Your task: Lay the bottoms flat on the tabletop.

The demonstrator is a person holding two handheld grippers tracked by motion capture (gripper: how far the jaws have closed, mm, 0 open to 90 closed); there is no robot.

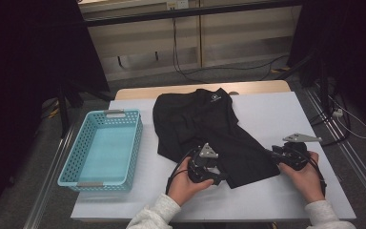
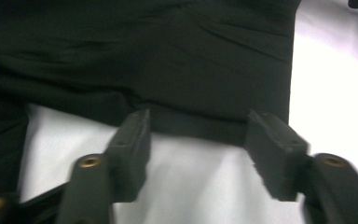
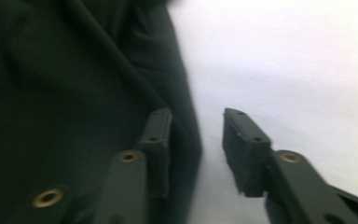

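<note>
A black T-shirt lies spread on the white table, collar toward the far side. My left gripper sits at the shirt's near hem; in the left gripper view its jaws stand open with the hem edge just at the fingertips. My right gripper is at the shirt's right near corner. In the right gripper view it is open, one finger over the dark cloth and the other over bare table.
A light blue plastic basket stands empty on the table's left side. Bare white tabletop lies right of and in front of the shirt. Cables run on the floor beyond the table.
</note>
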